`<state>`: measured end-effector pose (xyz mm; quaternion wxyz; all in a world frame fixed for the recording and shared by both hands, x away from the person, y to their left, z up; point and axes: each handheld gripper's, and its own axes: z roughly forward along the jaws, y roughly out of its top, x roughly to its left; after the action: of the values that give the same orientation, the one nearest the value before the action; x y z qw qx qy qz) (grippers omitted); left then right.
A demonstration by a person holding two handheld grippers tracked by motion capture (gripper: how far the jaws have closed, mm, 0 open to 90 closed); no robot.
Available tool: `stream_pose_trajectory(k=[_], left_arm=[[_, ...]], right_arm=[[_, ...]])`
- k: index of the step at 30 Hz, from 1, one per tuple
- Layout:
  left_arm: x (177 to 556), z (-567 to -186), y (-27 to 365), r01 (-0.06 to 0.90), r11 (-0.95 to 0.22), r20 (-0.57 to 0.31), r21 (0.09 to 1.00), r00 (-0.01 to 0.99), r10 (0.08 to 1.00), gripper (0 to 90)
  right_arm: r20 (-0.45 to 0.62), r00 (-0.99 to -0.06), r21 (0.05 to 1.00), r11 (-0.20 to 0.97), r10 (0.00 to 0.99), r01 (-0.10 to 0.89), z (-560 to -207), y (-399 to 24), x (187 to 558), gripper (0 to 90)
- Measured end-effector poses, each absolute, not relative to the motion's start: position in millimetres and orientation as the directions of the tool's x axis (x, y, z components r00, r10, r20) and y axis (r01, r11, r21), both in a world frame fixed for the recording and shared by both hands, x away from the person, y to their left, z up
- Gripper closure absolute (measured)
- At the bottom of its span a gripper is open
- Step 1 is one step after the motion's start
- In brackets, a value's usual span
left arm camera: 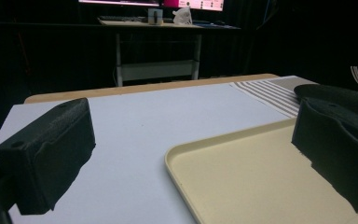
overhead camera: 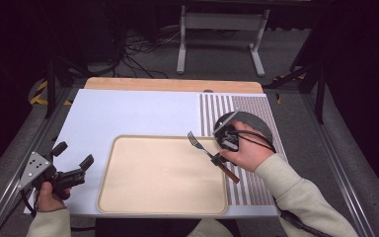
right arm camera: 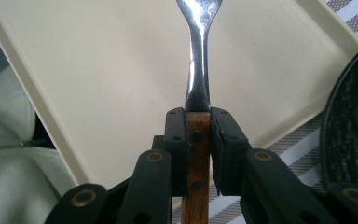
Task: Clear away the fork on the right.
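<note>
Two hands are working: the right hand (overhead camera: pixel 246 150), at the cream rectangular plastic tray's (overhead camera: pixel 128 197) three o'clock edge, is holding its right gripper (right arm camera: pixel 199 140) clamped on the wooden-handled steel fork (overhead camera: pixel 212 156), tines pointing ten o'clock over the tray; the left gripper (overhead camera: pixel 73 163), jaws apart, is resting at nine o'clock.

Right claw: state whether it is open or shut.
Shut on the fork: the right claw has both pads pressed against the wooden handle, tines over the tray.

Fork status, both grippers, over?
Right gripper jaws shut on wooden-handled metal fork, tines over beige plastic tray. Left gripper open, empty, beside tray. Nothing in the way.
</note>
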<state>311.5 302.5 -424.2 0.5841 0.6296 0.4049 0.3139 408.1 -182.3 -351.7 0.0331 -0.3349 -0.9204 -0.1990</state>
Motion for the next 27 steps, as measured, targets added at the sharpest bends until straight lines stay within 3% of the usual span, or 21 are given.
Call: stream_pose_trajectory(k=[7,27], left_arm=[[311.3,-424.0,302.1,0.144,0.011,-0.079,0.990,0.475,0.876,0.0],[311.1,-423.0,303.6,0.140,0.010,-0.075,0.990,0.470,0.880,0.0]], right_arm=[[0.249,-0.710,0.318,0.637,0.659,0.702,-353.2,-171.1,405.9,77.6],[0.286,-0.608,0.265,0.548,0.741,0.793,-375.6,-150.2,405.2,77.6]])
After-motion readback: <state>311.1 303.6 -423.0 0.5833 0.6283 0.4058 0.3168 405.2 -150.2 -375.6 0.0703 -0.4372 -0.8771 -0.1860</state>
